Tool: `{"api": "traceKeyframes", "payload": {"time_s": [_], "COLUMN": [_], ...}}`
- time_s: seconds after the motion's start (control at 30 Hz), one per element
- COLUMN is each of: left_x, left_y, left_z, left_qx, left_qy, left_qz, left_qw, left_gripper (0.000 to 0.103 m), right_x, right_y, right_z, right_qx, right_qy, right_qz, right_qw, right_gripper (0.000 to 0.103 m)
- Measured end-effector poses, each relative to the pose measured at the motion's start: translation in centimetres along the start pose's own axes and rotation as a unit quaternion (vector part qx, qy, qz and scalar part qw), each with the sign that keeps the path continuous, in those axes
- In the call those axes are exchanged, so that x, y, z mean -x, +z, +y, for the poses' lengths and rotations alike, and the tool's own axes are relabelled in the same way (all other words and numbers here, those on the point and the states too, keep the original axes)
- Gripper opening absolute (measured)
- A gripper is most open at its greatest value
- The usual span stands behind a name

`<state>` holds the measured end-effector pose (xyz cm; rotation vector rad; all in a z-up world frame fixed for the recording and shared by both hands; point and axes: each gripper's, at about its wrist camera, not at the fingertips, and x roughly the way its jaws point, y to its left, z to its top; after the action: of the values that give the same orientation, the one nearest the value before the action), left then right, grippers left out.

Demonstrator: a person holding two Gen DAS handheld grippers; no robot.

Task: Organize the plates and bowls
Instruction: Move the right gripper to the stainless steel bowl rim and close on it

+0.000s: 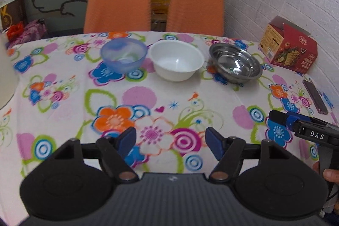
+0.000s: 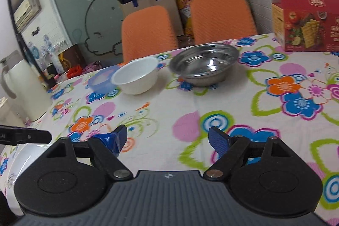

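Observation:
Three bowls stand in a row at the far side of the flowered table: a translucent blue bowl (image 1: 124,55), a white bowl (image 1: 175,59) and a steel bowl (image 1: 235,64). The right wrist view shows the same blue bowl (image 2: 99,81), white bowl (image 2: 135,77) and steel bowl (image 2: 204,64). My left gripper (image 1: 170,143) hovers open over the near tablecloth, well short of the bowls, nothing between its pads. My right gripper (image 2: 167,140) is open and empty too, to the right of the left one. A white rounded thing, perhaps a plate (image 2: 25,154), lies at the lower left in the right wrist view.
A red cracker box (image 1: 290,46) stands at the far right by the brick wall, a dark phone (image 1: 315,96) nearer. A white kettle (image 2: 23,86) stands at the left edge. Two orange chairs (image 1: 117,3) sit behind the table.

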<state>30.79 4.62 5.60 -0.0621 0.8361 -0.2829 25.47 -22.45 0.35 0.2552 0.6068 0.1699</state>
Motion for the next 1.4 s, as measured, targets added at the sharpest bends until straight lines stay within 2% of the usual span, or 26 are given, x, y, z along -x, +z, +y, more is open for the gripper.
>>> {"api": "traceKeyframes", "payload": {"time_s": [0.13,0.27,0.33,0.4,0.53,0.7,0.97,1.0,1.03,1.07,1.17,1.3,1.4], "left_x": [-3.9,-8.1,-11.1,-14.2,-19.6,-23.1,-25.2,-25.5,-25.7,-25.9,-25.6,-24.5,-23.0], "left_y": [5.5,10.9,13.4,15.2,16.9,17.0,16.3,16.2,16.0,15.9,15.4,14.7,14.2], "left_z": [-3.7,-6.9,-8.0,-8.6,-9.0,-9.2,-10.2,-10.4,-10.4,-10.5,-10.8,-10.5,-10.2], "left_qx": [-0.039,-0.077,-0.083,-0.071,-0.067,-0.086,-0.104,-0.105,-0.106,-0.107,-0.101,-0.083,-0.062], "left_qy": [-0.016,-0.034,-0.044,-0.031,-0.017,-0.001,0.002,0.003,-0.002,-0.004,-0.011,-0.022,-0.036], "left_qz": [-0.013,-0.024,-0.014,0.002,0.046,0.069,0.072,0.073,0.079,0.088,0.087,0.100,0.111], "left_qw": [0.9990,0.9961,0.9955,0.9970,0.9965,0.9938,0.9919,0.9918,0.9912,0.9904,0.9910,0.9913,0.9912], "left_gripper": [0.072,0.074,0.075,0.075,0.075,0.075,0.075,0.072,0.057,0.050,0.035,0.033,0.033], "right_x": [-1.4,-3.7,-4.8,-5.8,-7.6,-10.5,-15.6,-15.9,-16.1,-16.2,-16.0,-15.5,-14.0], "right_y": [2.7,4.6,5.5,6.4,8.0,9.3,10.2,10.0,9.9,9.8,9.5,8.9,8.7], "right_z": [-3.7,-5.4,-6.2,-6.8,-6.9,-7.8,-7.7,-7.4,-7.1,-6.8,-6.4,-5.0,-4.7], "right_qx": [-0.010,0.019,0.014,0.006,0.030,0.028,0.051,0.062,0.077,0.085,0.091,0.116,0.110], "right_qy": [-0.029,-0.031,-0.012,0.001,0.000,0.002,-0.014,-0.019,-0.022,-0.020,0.015,0.010,0.015], "right_qz": [-0.005,0.015,0.025,0.029,0.030,0.046,0.078,0.075,0.074,0.072,0.067,0.069,0.064], "right_qw": [1.000,0.999,1.000,1.000,0.999,0.999,0.996,0.995,0.994,0.994,0.994,0.991,0.992], "right_gripper": [0.071,0.071,0.071,0.071,0.071,0.071,0.071,0.072,0.071,0.071,0.068,0.064,0.064]}}
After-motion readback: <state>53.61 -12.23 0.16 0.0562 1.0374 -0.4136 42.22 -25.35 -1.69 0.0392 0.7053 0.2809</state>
